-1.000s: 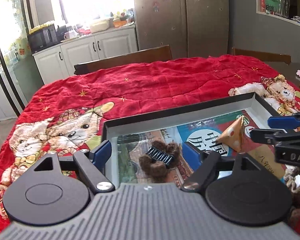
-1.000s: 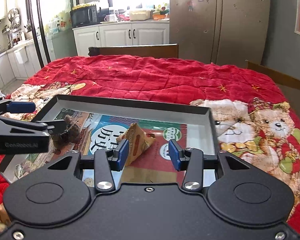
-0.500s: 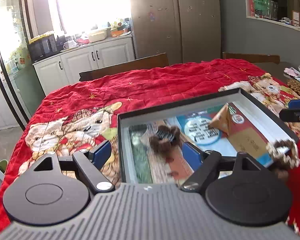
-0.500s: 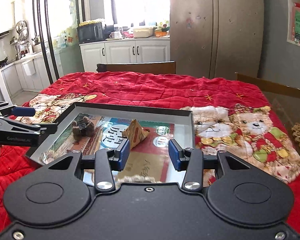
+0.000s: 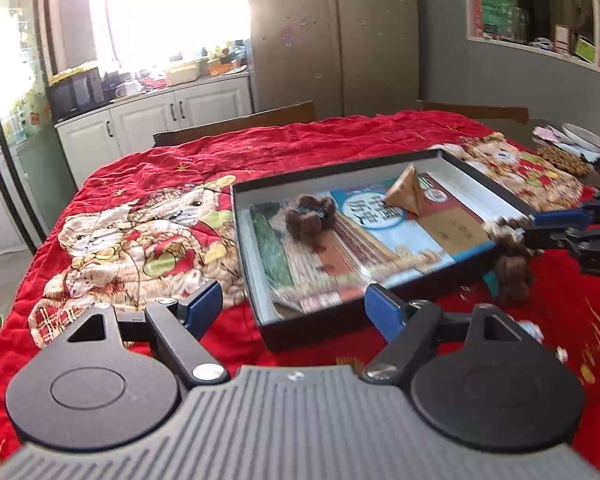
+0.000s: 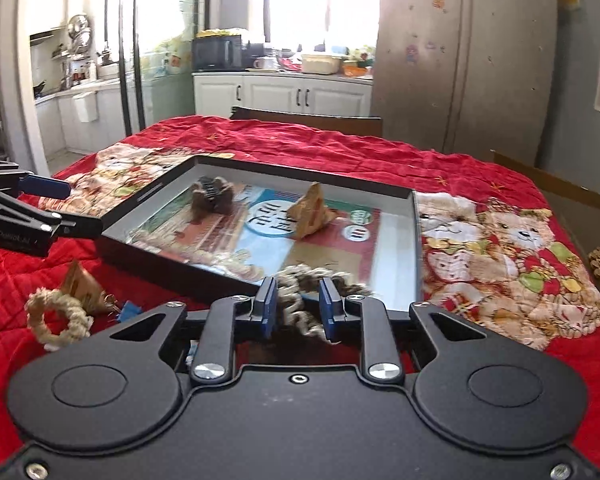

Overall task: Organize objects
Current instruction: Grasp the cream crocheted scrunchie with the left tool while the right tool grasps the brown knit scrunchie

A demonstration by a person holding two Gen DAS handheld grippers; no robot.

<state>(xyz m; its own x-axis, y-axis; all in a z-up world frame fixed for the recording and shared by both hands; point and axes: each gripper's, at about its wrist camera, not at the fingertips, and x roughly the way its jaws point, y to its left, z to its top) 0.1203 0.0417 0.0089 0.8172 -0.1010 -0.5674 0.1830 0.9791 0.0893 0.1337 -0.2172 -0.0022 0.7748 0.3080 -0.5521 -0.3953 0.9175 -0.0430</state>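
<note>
Objects for sorting lie in and beside the black tray (image 6: 416,240) on the red quilt (image 6: 340,148). The right gripper (image 6: 298,308) has just been closing, and its pads now pinch a brown fuzzy ornament (image 6: 300,300) at the tray's near edge. The left gripper (image 5: 294,304) stands wide open with nothing between its pads. I think the risk is a weak hold — the ornament is soft and dangling, so it may slip or catch on the rim. In the tray: one brown hair claw (image 6: 212,196) and one triangular pouch (image 6: 310,216). Outside, on the quilt — one rope ring (image 6: 56,320), with one more pouch (image 6: 78,284) behind it.
</note>
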